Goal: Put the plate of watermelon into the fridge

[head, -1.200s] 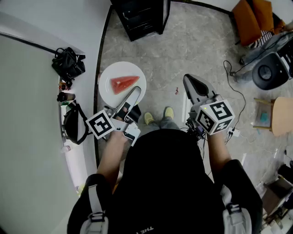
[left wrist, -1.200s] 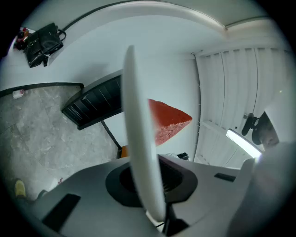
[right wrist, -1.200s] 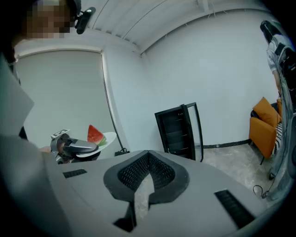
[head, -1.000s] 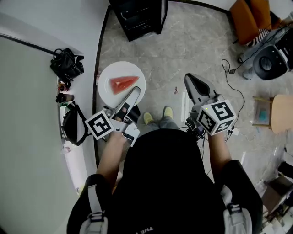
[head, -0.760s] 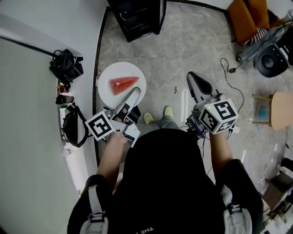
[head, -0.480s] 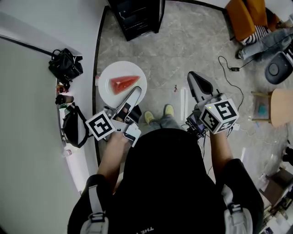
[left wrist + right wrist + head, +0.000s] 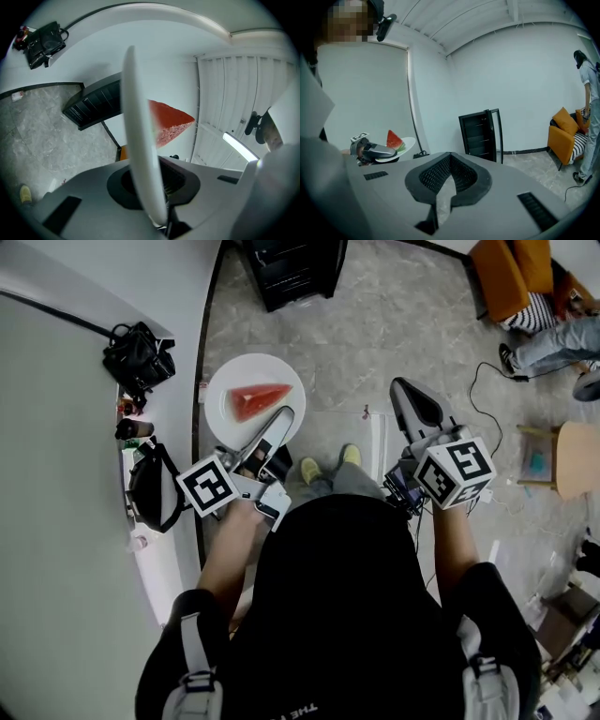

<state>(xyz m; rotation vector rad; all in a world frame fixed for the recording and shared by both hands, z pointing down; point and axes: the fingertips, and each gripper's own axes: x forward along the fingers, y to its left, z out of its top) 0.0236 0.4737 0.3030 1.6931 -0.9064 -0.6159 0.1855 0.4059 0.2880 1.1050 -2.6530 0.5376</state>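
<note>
A bare, white-walled room, more studio or office than home. Grey stone-look floor [image 7: 394, 324], and a small black fridge [image 7: 480, 133] standing alone ahead of the right tongs [image 7: 410, 390]. An orange armchair [image 7: 565, 131] sits further to their right. Black bags [image 7: 139, 354] lie on a white ledge [image 7: 56, 427] left of the left tongs [image 7: 281, 423].

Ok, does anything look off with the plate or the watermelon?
Nothing stands out. The left gripper is clamped on the rim of the plate, the watermelon slice sits whole on it, and no spill shows.
</note>
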